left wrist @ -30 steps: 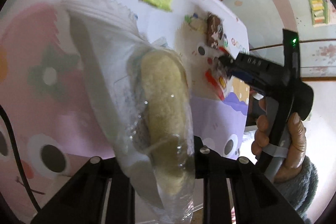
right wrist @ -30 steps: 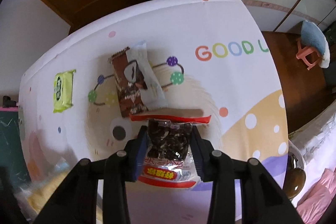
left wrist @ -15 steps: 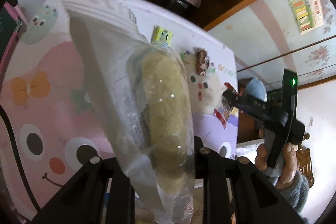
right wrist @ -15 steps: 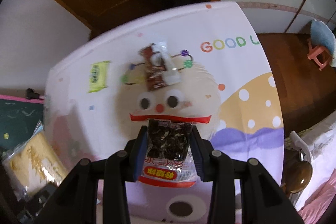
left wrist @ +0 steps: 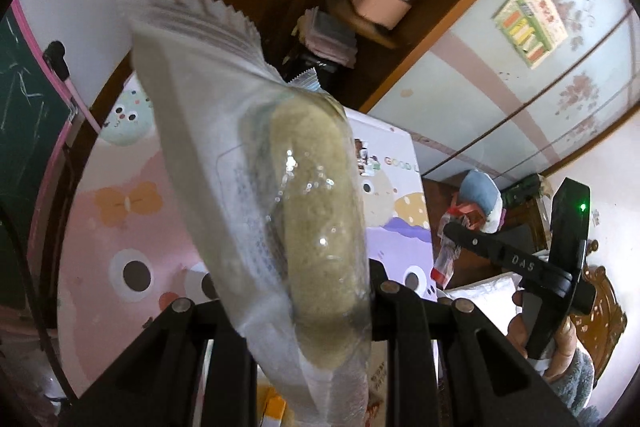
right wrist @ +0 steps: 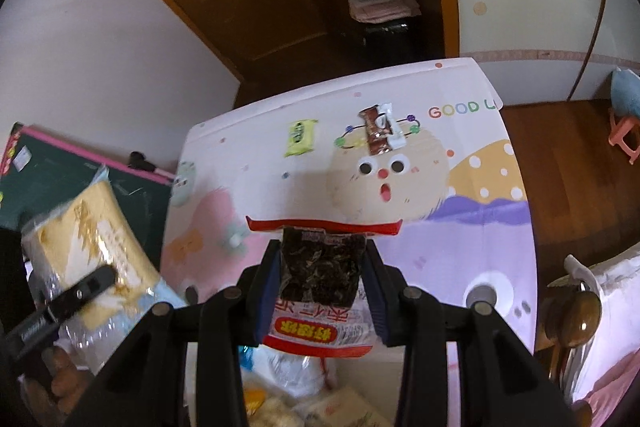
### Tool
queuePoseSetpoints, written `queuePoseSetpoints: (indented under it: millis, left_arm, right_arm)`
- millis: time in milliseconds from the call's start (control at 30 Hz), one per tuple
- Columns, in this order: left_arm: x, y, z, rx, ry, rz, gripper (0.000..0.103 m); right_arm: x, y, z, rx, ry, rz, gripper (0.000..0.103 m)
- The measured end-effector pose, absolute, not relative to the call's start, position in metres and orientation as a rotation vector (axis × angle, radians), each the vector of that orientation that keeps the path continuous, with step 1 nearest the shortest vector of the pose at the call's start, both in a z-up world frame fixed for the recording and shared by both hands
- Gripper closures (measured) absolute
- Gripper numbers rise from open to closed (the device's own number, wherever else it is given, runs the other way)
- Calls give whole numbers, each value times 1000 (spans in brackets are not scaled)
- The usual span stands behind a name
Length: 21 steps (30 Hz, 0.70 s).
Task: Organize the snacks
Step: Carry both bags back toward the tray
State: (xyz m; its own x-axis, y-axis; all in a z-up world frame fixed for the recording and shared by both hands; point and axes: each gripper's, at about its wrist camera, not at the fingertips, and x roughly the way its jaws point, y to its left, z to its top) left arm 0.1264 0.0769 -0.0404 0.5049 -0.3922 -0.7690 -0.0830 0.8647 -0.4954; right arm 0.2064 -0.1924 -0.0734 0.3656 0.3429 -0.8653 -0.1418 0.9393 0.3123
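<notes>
1. Crinkly plastic film on both loads. My left tongs [left wrist: 296, 307] are clamped on the bread pack [left wrist: 256, 163], down at its lower end; the pack stands up in front of the lens, zigzag seal on top, well above the tabletop [left wrist: 120, 227].
2. My right tongs [right wrist: 320, 279] are clamped on the red-edged snack pouch [right wrist: 320, 267], pads on both side edges at mid-height, red top seal just past the tips. It also hangs in the air over the tabletop's near part.
3. Handling, bread pack: I judge it light and soft. The roll inside will squash if I squeeze harder, and the film is slick, so it may creep in the grip. The long free end will swing when tilted. Better hold would be on the flat crimped seal or film beside the roll, not across the bread.
4. Handling, pouch: light, dark loose contents, probably brittle bits. Film buckles between the pads, so the grip is on film more than contents. The side-edge hold looks fine; the seal strip is the stiffest place to take it.
5. On the tabletop at the far end: yellow-green packet [right wrist: 300, 137] lying flat, and a brown bar [right wrist: 374, 131] touching a white wrapper [right wrist: 392, 127], apparently overlapping. All thin and flat, so I'd pinch an edge or end seal.
6. More packs sit below my right tongs at the bottom of the right view; too blurred to name.
</notes>
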Motion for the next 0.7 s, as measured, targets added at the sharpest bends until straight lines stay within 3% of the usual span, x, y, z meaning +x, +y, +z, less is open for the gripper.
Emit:
queuePoseSetpoints:
  millis: [333,700]
  left_arm:
    - [58,74,8,-371,962,-244,84]
    - [23,45,-19,-247,1032,-320,84]
  right_arm:
    - [111,-186,-41,161,1129,326,64]
    - [38,-182,-47,156,1149,296,64]
